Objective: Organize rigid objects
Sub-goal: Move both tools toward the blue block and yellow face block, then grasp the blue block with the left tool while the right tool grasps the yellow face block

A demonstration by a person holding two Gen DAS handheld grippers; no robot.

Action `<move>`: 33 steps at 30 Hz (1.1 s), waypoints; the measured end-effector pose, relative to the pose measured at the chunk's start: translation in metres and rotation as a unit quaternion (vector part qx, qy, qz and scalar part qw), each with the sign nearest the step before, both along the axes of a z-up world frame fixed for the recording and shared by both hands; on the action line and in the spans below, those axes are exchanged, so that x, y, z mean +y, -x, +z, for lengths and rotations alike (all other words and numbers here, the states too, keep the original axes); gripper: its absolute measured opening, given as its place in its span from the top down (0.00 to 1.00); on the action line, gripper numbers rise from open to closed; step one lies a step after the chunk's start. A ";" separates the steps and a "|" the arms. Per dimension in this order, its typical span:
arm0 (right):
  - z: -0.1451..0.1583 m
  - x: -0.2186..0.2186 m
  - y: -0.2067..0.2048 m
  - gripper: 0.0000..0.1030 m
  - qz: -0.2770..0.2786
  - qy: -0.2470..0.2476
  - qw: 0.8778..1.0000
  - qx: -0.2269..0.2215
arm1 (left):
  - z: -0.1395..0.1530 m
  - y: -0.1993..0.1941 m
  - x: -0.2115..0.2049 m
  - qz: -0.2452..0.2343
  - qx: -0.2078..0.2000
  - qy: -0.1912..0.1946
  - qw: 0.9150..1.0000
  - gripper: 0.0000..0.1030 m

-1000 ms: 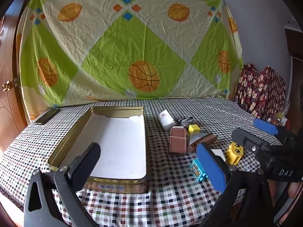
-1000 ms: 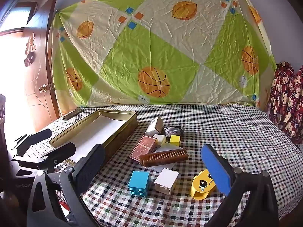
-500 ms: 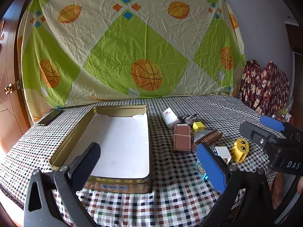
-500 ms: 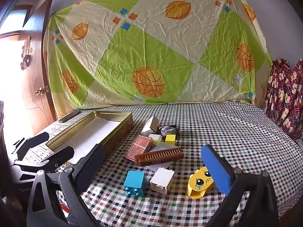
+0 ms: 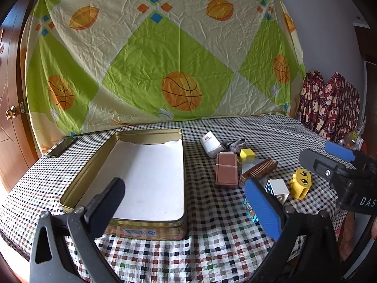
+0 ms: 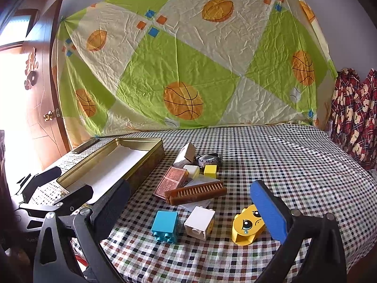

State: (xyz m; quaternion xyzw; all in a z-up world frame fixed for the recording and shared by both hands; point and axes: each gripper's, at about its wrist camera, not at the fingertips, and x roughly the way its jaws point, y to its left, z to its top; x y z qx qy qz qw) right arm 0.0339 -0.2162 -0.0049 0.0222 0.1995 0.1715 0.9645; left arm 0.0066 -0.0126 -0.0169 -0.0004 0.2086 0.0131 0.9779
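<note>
1. The right gripper [image 6: 188, 210] hung low over the near edge of the checked tablecloth [image 6: 271, 155], its jaws wide apart and holding nothing; the left gripper [image 5: 186, 202] was likewise spread and empty, poised above the near end of the gold tin [image 5: 94, 162].
2. The loose pieces lay in a cluster to the right of the tin. Nearest the near edge sat a row of three: a blue block [image 6: 165, 226], a white block [image 6: 199, 221] and a yellow face block [image 6: 245, 226].
3. The white block lay almost dead ahead of the right gripper, between its open fingers' lines; the yellow one sat just by the blue-padded finger [image 6: 267, 206].
4. The brown comb [image 6: 195, 192] lay behind them, its long axis running across the gripper's line of reach, parallel to the near edge.
5. The right gripper seemed the nearer one for any first pick; the tin lay to its left, its long axis running away towards the far edge.
</note>
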 end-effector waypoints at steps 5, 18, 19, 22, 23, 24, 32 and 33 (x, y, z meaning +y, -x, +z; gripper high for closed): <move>-0.002 -0.002 0.000 0.01 -0.003 -0.002 1.000 0.000 | -0.004 -0.002 -0.002 -0.001 0.003 0.000 1.000 0.00; -0.013 -0.017 -0.007 0.01 -0.015 -0.009 1.000 0.012 | -0.012 -0.010 -0.014 -0.009 0.016 -0.013 1.000 0.00; -0.014 -0.019 -0.008 0.01 -0.017 -0.010 1.000 0.014 | -0.013 -0.012 -0.016 -0.009 0.018 -0.013 1.000 0.00; -0.018 -0.028 -0.010 0.01 -0.022 -0.018 0.999 0.019 | -0.016 -0.015 -0.020 -0.012 0.023 -0.015 1.000 0.00; -0.019 -0.031 -0.011 0.01 -0.024 -0.021 0.999 0.021 | -0.017 -0.016 -0.022 -0.013 0.024 -0.017 0.999 0.00; -0.020 -0.034 -0.012 0.01 -0.026 -0.023 0.999 0.023 | -0.017 -0.017 -0.024 -0.014 0.026 -0.018 0.999 0.00; -0.030 -0.054 -0.022 0.01 -0.052 -0.028 0.998 0.033 | -0.024 -0.027 -0.043 -0.033 0.039 -0.025 0.998 0.00; -0.032 -0.058 -0.024 0.01 -0.058 -0.029 0.997 0.035 | -0.026 -0.029 -0.046 -0.038 0.042 -0.026 0.998 0.00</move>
